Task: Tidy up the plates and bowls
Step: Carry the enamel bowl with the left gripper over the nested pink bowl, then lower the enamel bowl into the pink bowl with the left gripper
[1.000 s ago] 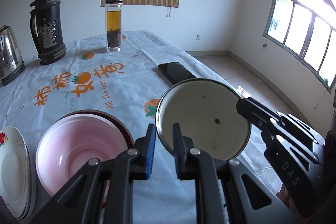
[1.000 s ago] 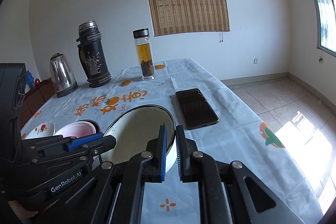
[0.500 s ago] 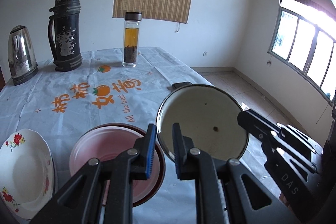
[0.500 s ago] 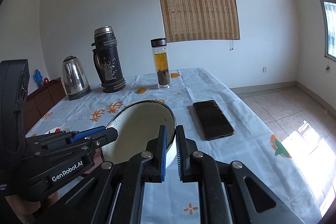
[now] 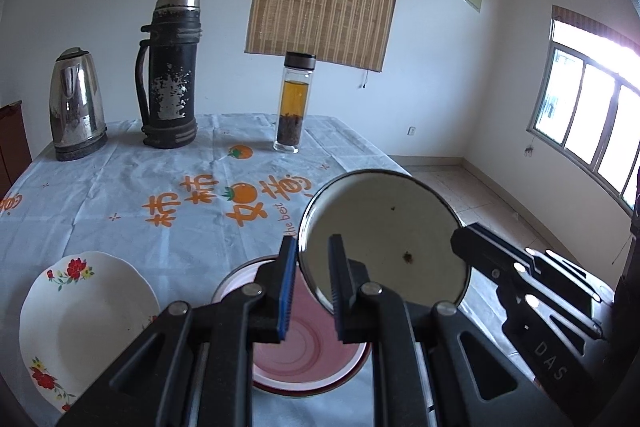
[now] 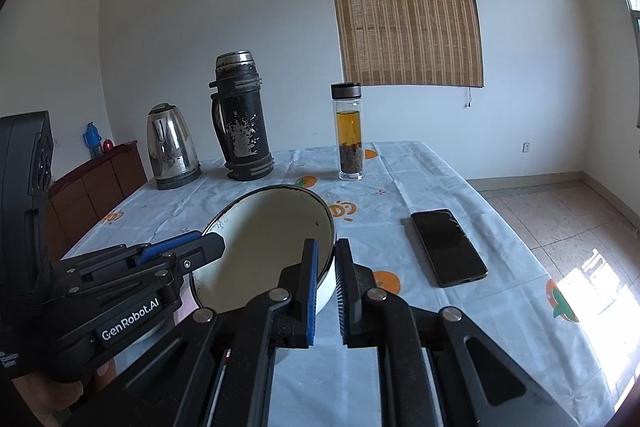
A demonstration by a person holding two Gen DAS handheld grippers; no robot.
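While both tongs grip it from opposite sides, the enamel bowl [image 5: 384, 239] hangs tilted in the air above the counter [image 5: 120, 195], its cream inside and dark rim turned toward the left wrist camera. The left tongs [image 5: 312, 291] are clamped on the bowl's near rim, one blue-padded finger outside the wall and the other inside. The right tongs [image 6: 326, 291] are likewise pinched on the rim at the other side, and in the left view they reach in from the right edge with their tips at the bowl's edge. A small dark speck sits on the bowl's inner surface.

Below the lifted bowl, a pink bowl [image 5: 308, 347] rests inside a dark-rimmed dish on the counter. Just to its left lies a white plate with red flowers [image 5: 80, 315].

At the far end of the counter stand a steel kettle [image 5: 76, 107], a worn black thermos [image 5: 172, 75] and a glass tea bottle [image 5: 294, 103], all upright and well apart from the dishes. A black phone [image 6: 448, 247] lies flat on the printed cloth to the right of the raised bowl. A bamboo blind [image 6: 404, 7] hangs on the back wall.
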